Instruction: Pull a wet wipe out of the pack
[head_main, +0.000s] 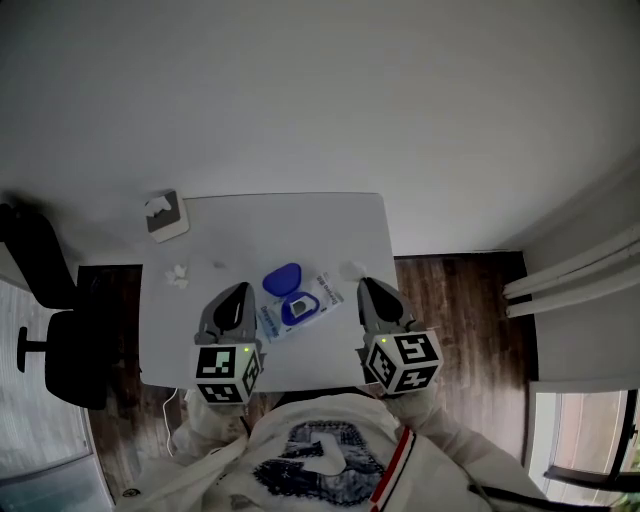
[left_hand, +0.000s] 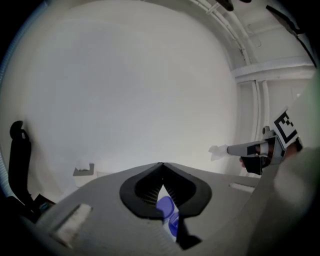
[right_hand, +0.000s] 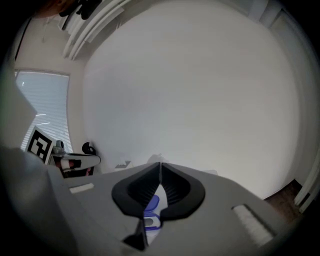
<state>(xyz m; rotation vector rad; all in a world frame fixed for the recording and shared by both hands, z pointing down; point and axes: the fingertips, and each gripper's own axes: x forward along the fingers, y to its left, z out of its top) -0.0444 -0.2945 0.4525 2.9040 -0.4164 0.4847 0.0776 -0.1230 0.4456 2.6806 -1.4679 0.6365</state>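
Note:
The wet wipe pack lies on the white table with its blue lid flipped open; the lid also shows below the jaws in the left gripper view and the right gripper view. My right gripper hovers to the right of the pack, shut on a small white wet wipe. In the left gripper view that wipe hangs from the right gripper's tip. My left gripper, to the left of the pack, is shut and empty, its jaws meeting at the tip.
A grey holder with white paper stands at the table's far left corner. A crumpled white scrap lies near the left edge. A black chair stands left of the table. Wooden floor shows on the right.

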